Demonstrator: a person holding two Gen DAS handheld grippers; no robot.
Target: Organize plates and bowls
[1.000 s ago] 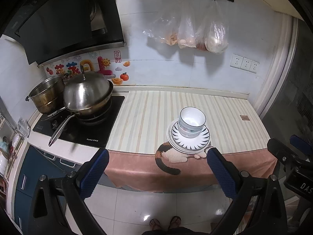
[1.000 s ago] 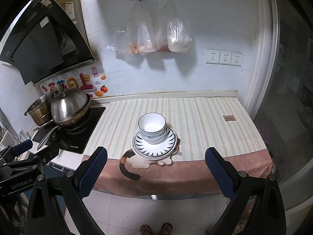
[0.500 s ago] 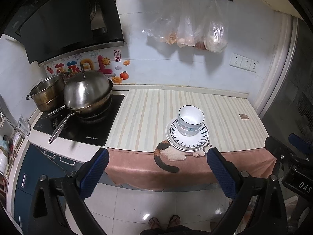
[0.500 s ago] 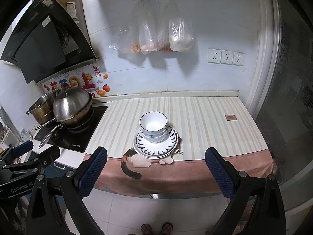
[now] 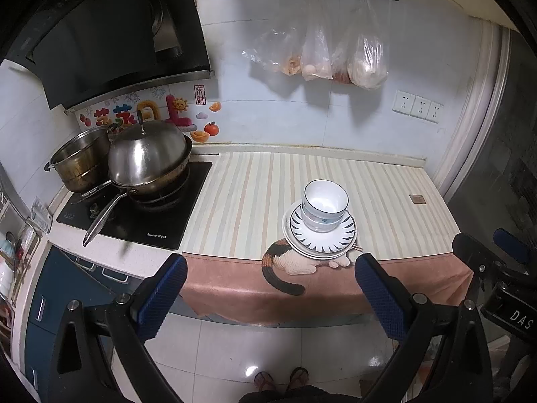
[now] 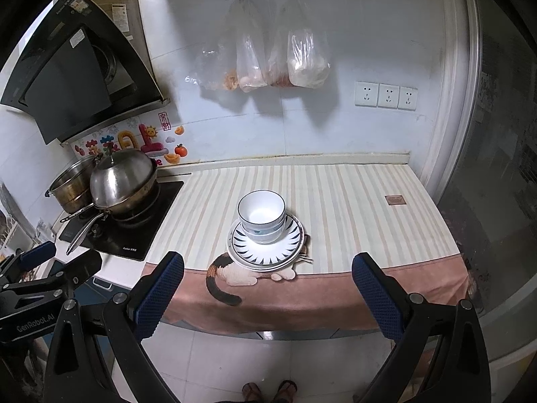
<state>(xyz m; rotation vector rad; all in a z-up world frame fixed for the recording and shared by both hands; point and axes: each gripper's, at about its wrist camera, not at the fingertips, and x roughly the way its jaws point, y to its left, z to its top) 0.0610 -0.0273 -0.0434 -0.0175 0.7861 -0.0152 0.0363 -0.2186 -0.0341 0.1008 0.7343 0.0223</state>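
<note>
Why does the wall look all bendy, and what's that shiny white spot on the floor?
Left wrist view: the fisheye lens curves the wall's edge and sockets, and black corners ring the picture; the spot on the floor tiles is glare from a light. Right wrist view: same bending; the hanging bags throw soft shadows on the wall, and the bowls look sharp.

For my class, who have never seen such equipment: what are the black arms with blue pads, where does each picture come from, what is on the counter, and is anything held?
There is no robot. A person holds two hand-held clamps, each carrying a camera looking along its two blue-padded fingers. One picture is from the left gripper, the other from the right gripper. Both are open, holding nothing, short of the counter. On the striped cloth stand stacked bowls on stacked plates. A lidded pan and pot sit on the stove at the left.
</note>
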